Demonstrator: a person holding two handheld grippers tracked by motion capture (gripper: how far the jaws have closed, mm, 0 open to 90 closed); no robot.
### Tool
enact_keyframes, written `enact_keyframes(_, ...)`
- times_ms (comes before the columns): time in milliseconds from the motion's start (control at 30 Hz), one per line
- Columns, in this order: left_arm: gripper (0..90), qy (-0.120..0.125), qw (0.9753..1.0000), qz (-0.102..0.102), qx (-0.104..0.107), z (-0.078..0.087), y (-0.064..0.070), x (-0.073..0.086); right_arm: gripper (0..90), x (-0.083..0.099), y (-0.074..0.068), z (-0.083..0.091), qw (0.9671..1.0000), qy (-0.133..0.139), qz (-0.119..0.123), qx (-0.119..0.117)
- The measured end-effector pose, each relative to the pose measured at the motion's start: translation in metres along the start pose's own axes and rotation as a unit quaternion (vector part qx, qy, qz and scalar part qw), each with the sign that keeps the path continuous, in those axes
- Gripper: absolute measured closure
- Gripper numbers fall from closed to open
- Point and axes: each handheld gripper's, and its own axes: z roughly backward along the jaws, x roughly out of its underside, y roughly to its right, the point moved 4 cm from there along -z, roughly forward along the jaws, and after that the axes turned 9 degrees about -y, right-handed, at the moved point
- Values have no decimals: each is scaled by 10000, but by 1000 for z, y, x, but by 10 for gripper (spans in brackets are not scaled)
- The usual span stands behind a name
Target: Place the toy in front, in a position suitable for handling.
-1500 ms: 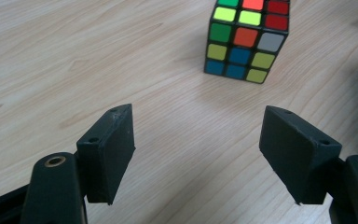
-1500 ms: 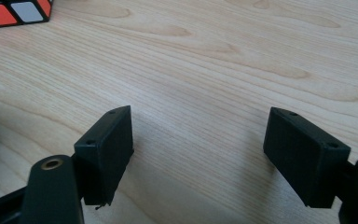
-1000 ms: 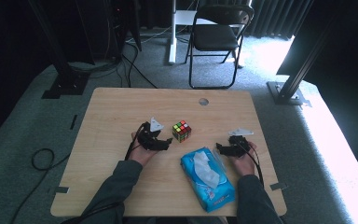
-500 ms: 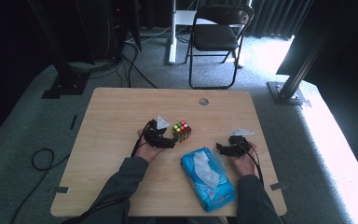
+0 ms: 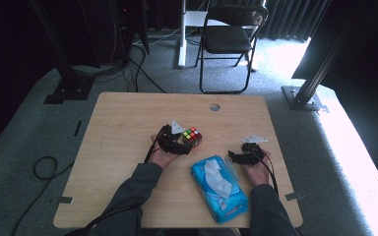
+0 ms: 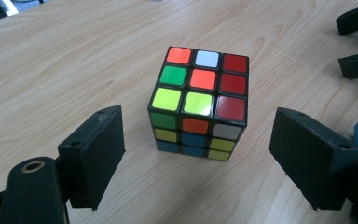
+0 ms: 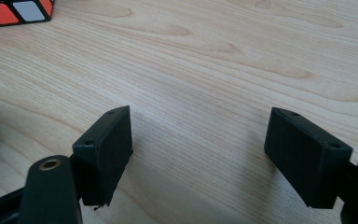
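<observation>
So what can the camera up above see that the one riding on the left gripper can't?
From the high view alone: the whole table, the folding chair behind it, the person's forearms, and the entire blue wipes pack lying between the hands. From the left gripper view alone: the cube's sticker colours up close, and the gap on either side between the cube and the open jaws. Both share the puzzle cube on the wood, the left gripper facing it, and the right gripper off to the side, jaws open.

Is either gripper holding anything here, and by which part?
Nothing is held. The left gripper stands open around the puzzle cube without touching; the right gripper is open over bare table.
</observation>
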Motion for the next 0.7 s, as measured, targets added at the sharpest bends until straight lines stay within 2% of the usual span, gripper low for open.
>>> enact_keyframes(133,183,-69,10000,-45,-8,-8,1,-3,229,0,0,0,10000,-1,0,-1)
enact_keyframes(200,183,-11,10000,47,36,-11,1,-4,229,0,0,0,10000,-1,-1,-1)
enact_keyframes(300,183,-73,10000,16,-24,-16,1,-6,229,0,0,0,10000,-1,-2,-1)
enact_keyframes(433,183,-65,10000,67,12,-20,1,-9,229,0,0,0,10000,0,-4,-1)
enact_keyframes(467,183,-113,9999,14,-3,-21,1,-10,229,0,0,0,10000,0,-4,-1)
enact_keyframes(567,186,-180,9998,24,5,-25,2,-10,229,0,0,0,10000,1,-3,-1)
enact_keyframes(700,212,-224,9996,140,64,-32,1,-11,228,0,0,0,10000,0,3,-8)
